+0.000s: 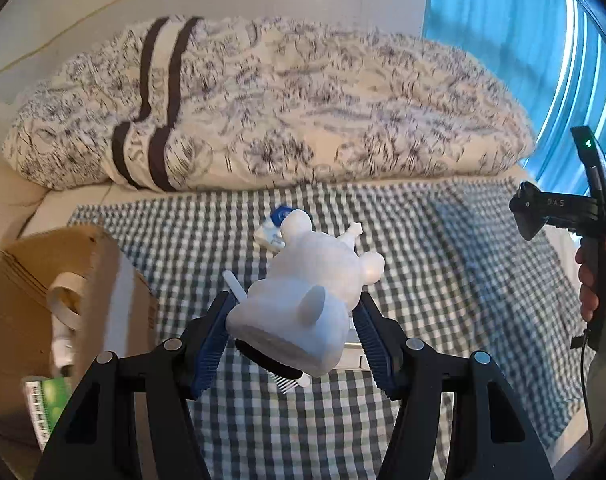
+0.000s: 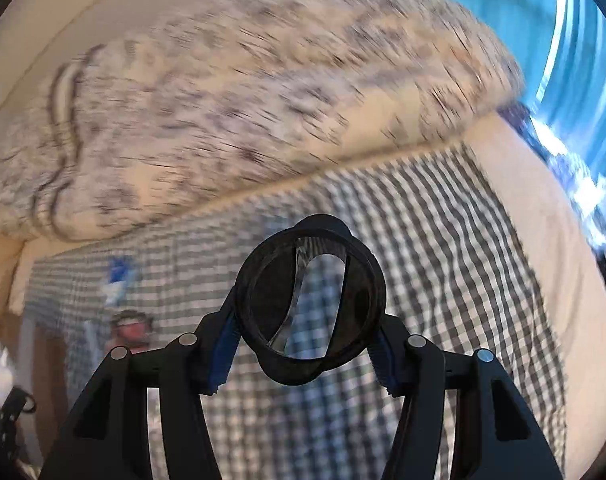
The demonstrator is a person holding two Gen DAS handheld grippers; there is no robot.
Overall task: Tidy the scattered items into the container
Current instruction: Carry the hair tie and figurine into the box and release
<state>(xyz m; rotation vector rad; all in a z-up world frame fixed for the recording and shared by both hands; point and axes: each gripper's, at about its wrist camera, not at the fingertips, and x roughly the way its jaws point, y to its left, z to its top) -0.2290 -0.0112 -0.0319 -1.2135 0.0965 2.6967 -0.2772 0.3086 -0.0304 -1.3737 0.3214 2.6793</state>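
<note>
Cardboard box (image 1: 63,280) sitting low to the left of the left claw (image 1: 295,320), waiting open-topped for items. Gripping a white plastic figurine (image 1: 311,292) between both pads, lifted clear of the checked cloth (image 1: 423,240), likely for carrying boxward. Right claw (image 2: 303,312) clamping a black ring-shaped holder (image 2: 311,300), glossy, clear insert inside.

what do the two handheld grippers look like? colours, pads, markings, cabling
Both are black plastic, each with two angular linkage arms joined by round silver pivot pins. The left gripper and right gripper carry blue ribbed pads on the fingers. Seen from the left wrist, the right unit shows grey "DAS" lettering, a green LED and a thin black cable.
</note>
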